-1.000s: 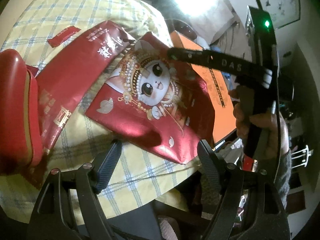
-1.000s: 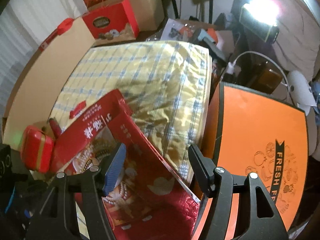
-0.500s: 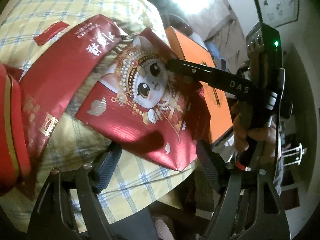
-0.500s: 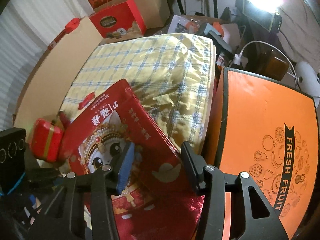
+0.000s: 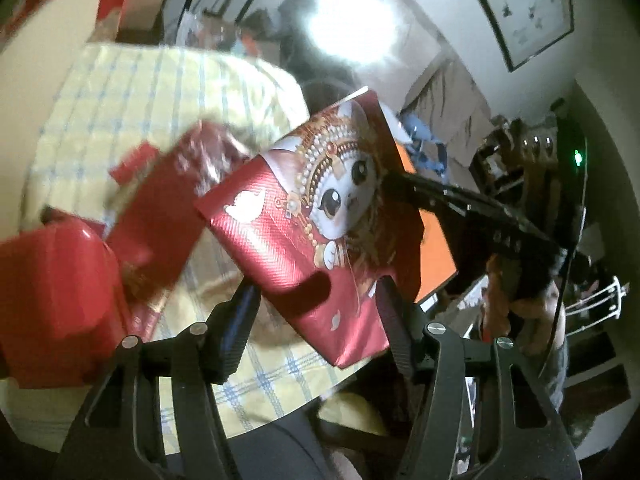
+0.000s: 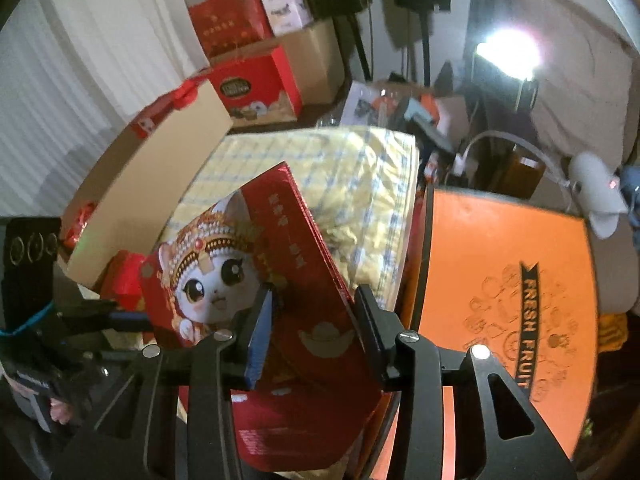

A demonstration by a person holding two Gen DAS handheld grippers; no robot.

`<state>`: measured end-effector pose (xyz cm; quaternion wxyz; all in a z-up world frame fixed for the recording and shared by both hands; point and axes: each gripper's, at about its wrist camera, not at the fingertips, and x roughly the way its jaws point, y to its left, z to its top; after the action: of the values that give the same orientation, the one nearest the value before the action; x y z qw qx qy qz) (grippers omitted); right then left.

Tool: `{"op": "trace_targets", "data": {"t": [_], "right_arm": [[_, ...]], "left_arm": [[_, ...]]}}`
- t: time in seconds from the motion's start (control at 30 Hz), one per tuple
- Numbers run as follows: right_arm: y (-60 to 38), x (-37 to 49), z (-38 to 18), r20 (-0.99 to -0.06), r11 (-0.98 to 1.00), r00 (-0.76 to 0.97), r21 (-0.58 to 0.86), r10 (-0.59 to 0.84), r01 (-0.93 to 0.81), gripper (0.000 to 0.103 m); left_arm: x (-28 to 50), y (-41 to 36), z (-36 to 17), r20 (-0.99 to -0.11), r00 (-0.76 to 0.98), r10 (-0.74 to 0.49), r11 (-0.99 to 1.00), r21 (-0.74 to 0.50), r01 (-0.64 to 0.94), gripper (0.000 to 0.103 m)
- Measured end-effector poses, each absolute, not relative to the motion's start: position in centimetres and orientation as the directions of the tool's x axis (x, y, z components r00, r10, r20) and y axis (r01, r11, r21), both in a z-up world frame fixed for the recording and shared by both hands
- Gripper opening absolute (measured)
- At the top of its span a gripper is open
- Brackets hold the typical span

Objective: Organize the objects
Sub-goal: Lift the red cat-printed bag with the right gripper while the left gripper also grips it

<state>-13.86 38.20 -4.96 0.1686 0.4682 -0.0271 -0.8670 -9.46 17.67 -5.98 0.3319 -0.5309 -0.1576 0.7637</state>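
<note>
A shiny red gift bag (image 5: 292,240) printed with a crowned cartoon cat hangs tilted above the yellow checked tablecloth (image 5: 120,100). Its lower edge sits between the fingers of my left gripper (image 5: 320,312), whose jaws are closing on it. My right gripper (image 6: 314,320) straddles the bag's side panel (image 6: 316,304), jaws closing and pressing on it. The left wrist view shows the right gripper (image 5: 400,184) reaching in from the right to the bag's far edge. A second, long red bag (image 5: 168,220) lies blurred on the cloth beside a glossy red tin (image 5: 52,300).
An orange FRESH FRUIT box (image 6: 508,300) stands just right of the table. A tall cardboard panel (image 6: 152,184) lines the table's left side. Red gift boxes (image 6: 256,84) are stacked at the back. A bright lamp (image 6: 508,52) glares at upper right.
The cat bag has come up off the cloth and tilted upright as both grippers rose. Both pairs of fingers have narrowed around it. The long red bag stays on the table.
</note>
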Motion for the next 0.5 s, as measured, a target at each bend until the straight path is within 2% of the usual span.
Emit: {"op": "trace_targets", "data": {"t": [0.5], "right_arm": [[31.1, -12.6, 1.9, -0.743, -0.933, -0.582, 0.159, -0.329, 0.324, 0.038]], "left_arm": [[-10.6, 10.3, 1.5, -0.669, -0.402, 0.625, -0.780, -0.533, -0.328, 0.056]]}}
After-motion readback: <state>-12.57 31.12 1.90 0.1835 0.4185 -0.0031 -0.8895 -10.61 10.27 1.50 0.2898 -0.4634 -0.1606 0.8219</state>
